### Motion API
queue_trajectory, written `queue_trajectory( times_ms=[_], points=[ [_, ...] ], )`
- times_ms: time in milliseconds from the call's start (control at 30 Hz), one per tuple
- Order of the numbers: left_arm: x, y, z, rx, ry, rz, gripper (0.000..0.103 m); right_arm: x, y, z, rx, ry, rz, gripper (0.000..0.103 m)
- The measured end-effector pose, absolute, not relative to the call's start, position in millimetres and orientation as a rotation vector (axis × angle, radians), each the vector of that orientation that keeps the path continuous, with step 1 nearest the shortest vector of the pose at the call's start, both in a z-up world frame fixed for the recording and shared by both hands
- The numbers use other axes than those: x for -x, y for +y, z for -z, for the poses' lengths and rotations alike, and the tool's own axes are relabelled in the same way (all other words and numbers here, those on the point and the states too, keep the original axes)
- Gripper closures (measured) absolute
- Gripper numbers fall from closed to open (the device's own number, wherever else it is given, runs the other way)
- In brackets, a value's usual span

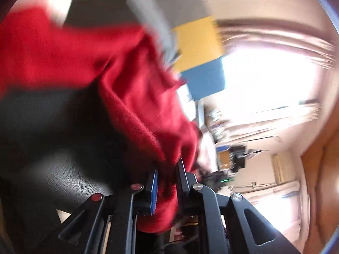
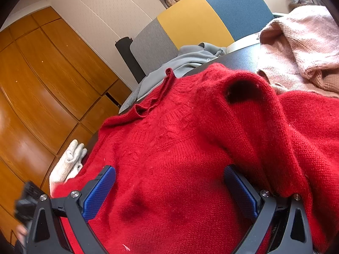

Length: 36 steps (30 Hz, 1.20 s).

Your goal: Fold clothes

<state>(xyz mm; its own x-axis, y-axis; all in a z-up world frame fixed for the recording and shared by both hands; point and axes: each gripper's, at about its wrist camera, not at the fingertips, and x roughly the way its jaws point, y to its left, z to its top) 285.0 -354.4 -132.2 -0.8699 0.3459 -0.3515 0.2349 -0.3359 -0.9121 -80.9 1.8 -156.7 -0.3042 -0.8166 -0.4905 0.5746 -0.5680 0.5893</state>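
Red wool sweater (image 2: 180, 148) sprawls over my dark counter (image 2: 241, 56), my left tool (image 1: 167, 180) clenched on a lifted fold of it, my right tool (image 2: 169, 186) spread wide, released, above its chest.

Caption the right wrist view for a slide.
Open right tool poised over the red sweater on a dark table, pink knit beside it.

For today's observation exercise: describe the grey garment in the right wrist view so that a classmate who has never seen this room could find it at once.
Start at the panel of grey, yellow and blue blocks at the back. Just below it, at the far edge of the dark table, lies the grey garment, crumpled behind the red sweater. Unlike the red sweater and the pink knit, it is smooth, thin cloth with a small button.
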Motion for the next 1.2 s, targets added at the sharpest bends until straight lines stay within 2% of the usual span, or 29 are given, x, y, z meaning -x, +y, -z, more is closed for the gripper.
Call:
queue_trajectory(
  times_ms=[33, 67, 133, 267, 400, 467, 800, 867, 1033, 1200],
  points=[
    [-298.6, -365.2, 114.1, 0.728, -1.732, -2.436, 0.091, 80.7, 2.1, 156.2, -0.98, -0.382, 1.97, 0.0],
    [-311.7, -375.9, 97.0, 0.681, -1.7, -2.479, 0.098, 80.6, 2.1, 155.9, -0.98, -0.383, 1.969, 0.0],
    [-330.8, -394.3, 76.4, 0.602, -1.684, -2.53, 0.103, 80.9, 1.5, 155.7, -0.981, -0.383, 1.969, 0.0],
    [-360.5, -424.3, 55.6, 0.583, -1.673, -2.743, 0.1, 81.9, 0.3, 155.6, -0.986, -0.373, 1.973, 0.0],
    [-356.6, -409.2, 82.4, 0.866, -1.644, -2.833, 0.091, 83.4, 0.4, 155.8, -0.987, -0.367, 1.974, 0.0],
    [-345.1, -390.0, 97.0, 0.957, -1.61, -2.798, 0.089, 84.1, 0.4, 155.9, -0.987, -0.365, 1.975, 0.0],
    [-270.1, -329.5, 153.5, 1.381, -1.362, -2.716, 0.088, 80.7, -2.8, 155.4, -0.996, -0.319, 1.994, 0.0],
    [-256.0, -321.9, 145.5, 1.377, -1.243, -2.749, 0.088, 78.1, -1.9, 155.4, -0.994, -0.313, 1.996, 0.0],
    [-205.9, -312.2, 103.7, 1.32, -0.899, -2.862, 0.079, 75.9, -0.5, 155.4, -0.99, -0.312, 1.998, 0.0],
    [-130.2, -332.7, 114.2, 1.4, -0.908, -2.805, 0.077, 75.3, -1.8, 155.3, -0.99, -0.301, 2.005, 0.0]
  ],
)
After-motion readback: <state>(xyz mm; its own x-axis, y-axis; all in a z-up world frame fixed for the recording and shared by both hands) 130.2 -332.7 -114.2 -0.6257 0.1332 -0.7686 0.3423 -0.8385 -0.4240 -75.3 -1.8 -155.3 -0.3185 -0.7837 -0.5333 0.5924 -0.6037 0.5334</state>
